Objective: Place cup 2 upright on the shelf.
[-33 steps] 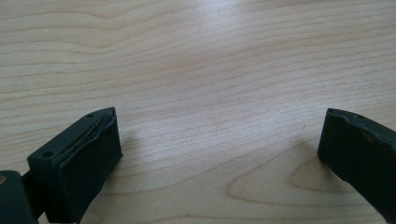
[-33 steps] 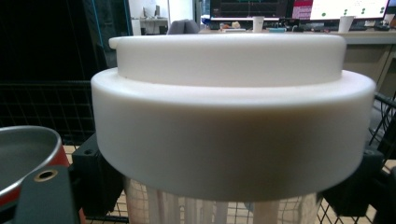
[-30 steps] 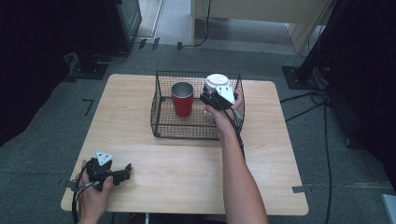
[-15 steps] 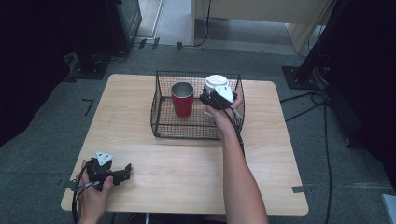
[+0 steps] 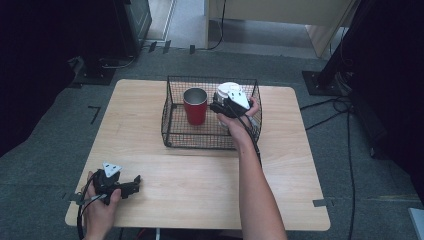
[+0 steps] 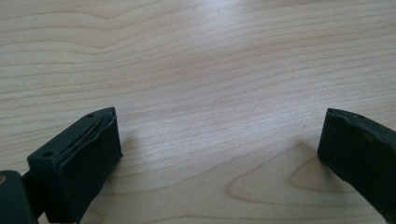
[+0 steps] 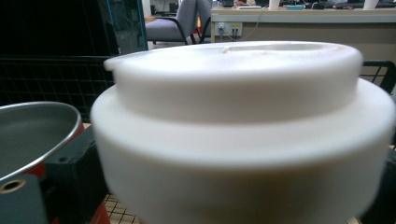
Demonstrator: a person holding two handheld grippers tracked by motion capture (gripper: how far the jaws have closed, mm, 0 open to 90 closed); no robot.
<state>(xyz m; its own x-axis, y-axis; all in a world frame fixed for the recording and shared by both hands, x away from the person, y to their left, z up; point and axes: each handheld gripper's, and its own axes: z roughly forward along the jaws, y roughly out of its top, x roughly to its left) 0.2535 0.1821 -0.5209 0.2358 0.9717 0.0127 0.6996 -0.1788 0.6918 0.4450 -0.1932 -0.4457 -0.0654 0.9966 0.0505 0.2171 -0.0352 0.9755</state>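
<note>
A white lidded cup (image 5: 228,89) stands in the right half of a black wire basket (image 5: 172,134). It looms large in the right gripper view (image 7: 233,135). My right gripper (image 5: 224,106) reaches into the basket with the cup between its jaws, one finger (image 7: 74,172) close beside it. The jaws have just been opening. A red metal-lined cup (image 5: 195,106) stands upright in the basket's left half (image 7: 32,130). My left gripper (image 5: 135,183) rests on the wooden table (image 5: 150,100) near its front left corner. It is open (image 6: 219,154) over bare wood.
The basket sits at the back middle of the table. Dark equipment, cables and stands lie on the floor around the table (image 5: 345,125). A desk and a chair (image 7: 173,25) stand beyond the basket.
</note>
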